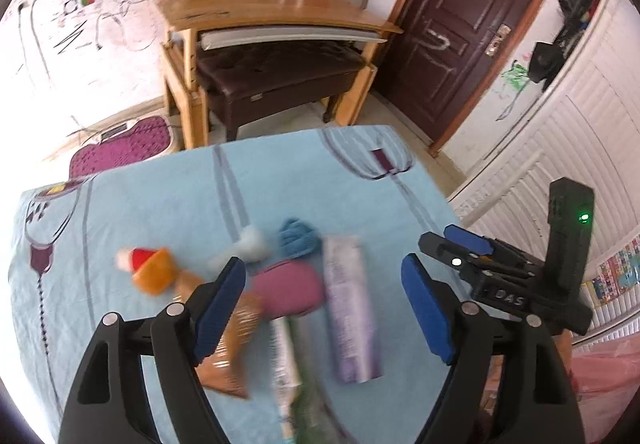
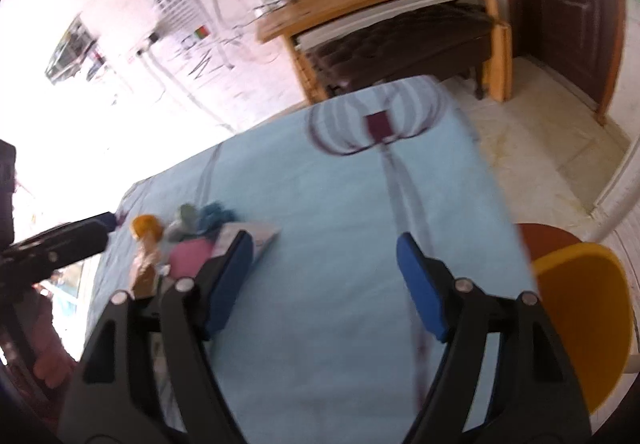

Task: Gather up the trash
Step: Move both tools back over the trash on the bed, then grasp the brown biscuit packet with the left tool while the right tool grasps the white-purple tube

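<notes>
A: Left gripper (image 1: 324, 308)?
B: Jaws spread wide, nothing held, above the pink pouch (image 1: 290, 290) on the blue-sheeted bed (image 1: 120, 228).

A: Trash around the pouch?
B: Purple wrapper (image 1: 352, 308) touching its right; brown wrapper (image 1: 234, 348) to its left; white wad (image 1: 252, 240) beyond.

A: Right gripper (image 2: 324, 286)?
B: Spread wide, empty, right of the pouch.

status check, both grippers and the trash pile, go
Left gripper open above trash pile. Right gripper open, empty, over bare sheet. Nothing grabbed, path clear.
</notes>
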`<state>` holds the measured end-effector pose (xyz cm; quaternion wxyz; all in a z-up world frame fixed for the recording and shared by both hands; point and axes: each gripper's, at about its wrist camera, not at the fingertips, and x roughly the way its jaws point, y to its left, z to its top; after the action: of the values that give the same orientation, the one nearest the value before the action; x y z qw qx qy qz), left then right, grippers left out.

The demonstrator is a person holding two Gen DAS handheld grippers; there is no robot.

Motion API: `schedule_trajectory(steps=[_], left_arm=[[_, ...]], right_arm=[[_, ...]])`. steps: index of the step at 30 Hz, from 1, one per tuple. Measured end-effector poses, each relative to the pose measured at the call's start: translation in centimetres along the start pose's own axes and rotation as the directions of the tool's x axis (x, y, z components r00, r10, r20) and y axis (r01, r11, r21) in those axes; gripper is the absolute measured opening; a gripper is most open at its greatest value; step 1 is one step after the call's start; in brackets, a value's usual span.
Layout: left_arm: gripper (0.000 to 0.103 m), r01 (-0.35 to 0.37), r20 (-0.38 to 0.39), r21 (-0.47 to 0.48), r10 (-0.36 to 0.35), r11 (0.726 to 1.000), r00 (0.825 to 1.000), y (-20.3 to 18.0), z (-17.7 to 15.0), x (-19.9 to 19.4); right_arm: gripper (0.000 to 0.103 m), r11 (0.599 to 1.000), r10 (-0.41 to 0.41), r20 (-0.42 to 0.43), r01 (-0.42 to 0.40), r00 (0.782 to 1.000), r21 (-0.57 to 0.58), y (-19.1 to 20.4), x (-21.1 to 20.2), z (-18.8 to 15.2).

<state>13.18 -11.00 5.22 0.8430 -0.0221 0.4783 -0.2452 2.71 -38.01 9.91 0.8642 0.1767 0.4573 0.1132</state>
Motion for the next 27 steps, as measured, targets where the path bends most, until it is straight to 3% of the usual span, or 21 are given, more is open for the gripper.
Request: schedule_trajectory(steps=[5,9,20,27], left_arm=[[0.076,-0.032,-0.037,-0.018,0.031,0.999,0.999,3.3,-1.0,0.5],[0.076,-0.041,-0.075,-0.033,0.038,0.999,0.996,5.3,-1.8,1.3],[0.076,-0.077,-0.121,0.071,0.085,0.995,0.989,6.3,-3.7,3.0],[0.076,-0.076,-0.124,0.068,0.084,0.995,0.989,7.0,-4.3,4.0]], right_arm=[[0.081,0.997,0.071,-0.067,-0.072,0.995,-0.025,3.1,1.3,-1.1],[0.082,0.994,0.076,-0.115,-0.085,0.990,-0.068,5.5,2.1,-2.1],[0.082,0.987,-0.040,-0.171,0.012,0.984,-0.161,8.4,4.5,-3.7],[0.082,0.976,-0.103,-0.168,0.067,0.980,-0.209,9.2,5.2,-3.6]])
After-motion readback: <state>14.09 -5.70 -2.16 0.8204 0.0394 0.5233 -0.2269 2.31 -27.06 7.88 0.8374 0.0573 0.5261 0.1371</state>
